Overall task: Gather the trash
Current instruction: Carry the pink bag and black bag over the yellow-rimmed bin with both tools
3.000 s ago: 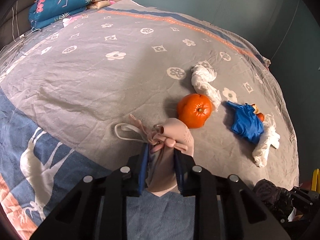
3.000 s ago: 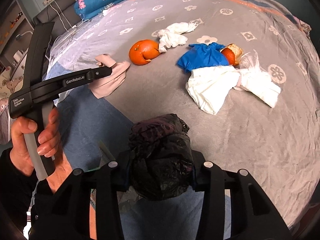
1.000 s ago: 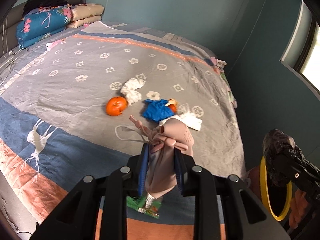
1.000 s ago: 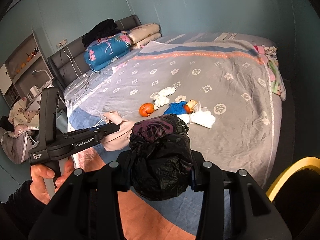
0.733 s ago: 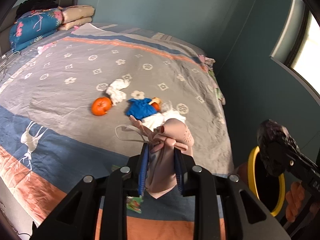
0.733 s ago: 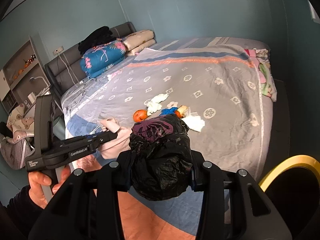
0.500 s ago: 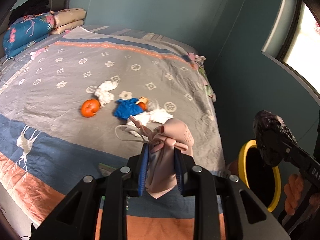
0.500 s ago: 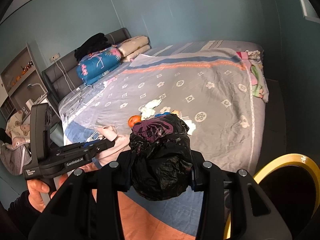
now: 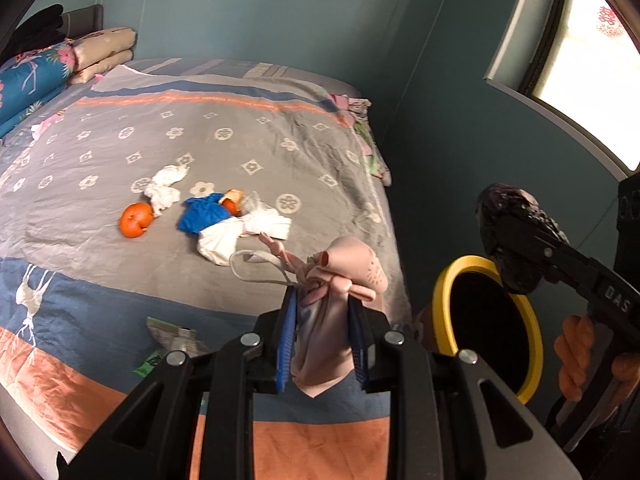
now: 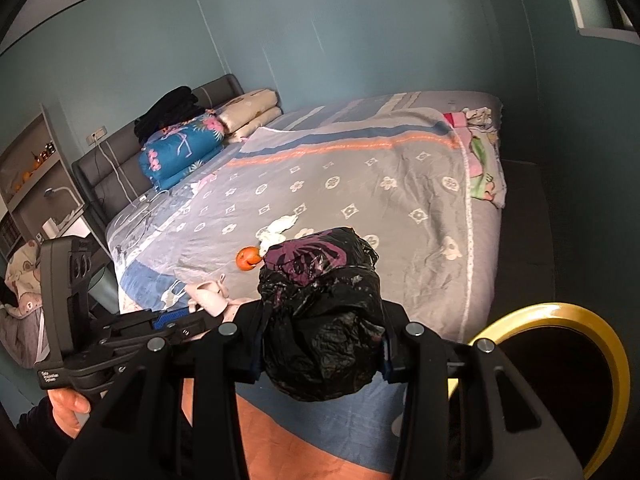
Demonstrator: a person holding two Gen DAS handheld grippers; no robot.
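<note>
1. Your left gripper [image 9: 322, 336] is clamped on a pink glove [image 9: 340, 280], with the blue pads squeezing the bunched rubber from both sides. The glove's fingers flop forward over the tips.
2. Your right gripper [image 10: 320, 344] is holding a black plastic bag [image 10: 320, 320], wadded into a ball that fills the whole gap between the fingers. In the left camera you can see that same bag [image 9: 512, 232] out at about 3 o'clock, right above the bin.
3. The bin [image 9: 486, 320] has a yellow rim and a black inside. It sits on the floor just past the bed's corner, at roughly 4 o'clock in the left view and down at 4 o'clock in the right view too [image 10: 560, 320].
4. More stuff is lying on the bed [image 9: 280, 152]: an orange [image 9: 136, 220] at 10 o'clock from your left gripper, a white tissue wad [image 9: 166, 188] touching its far side, and a blue rag [image 9: 204, 216] beside that with a bit of orange peel [image 9: 234, 200] at its edge.
5. Two more white tissues [image 9: 240, 234] are just in front of the blue rag, near the glove tips.
6. A green wrapper [image 9: 172, 340] is on the blue stripe at about 9 o'clock, close to your left gripper.
</note>
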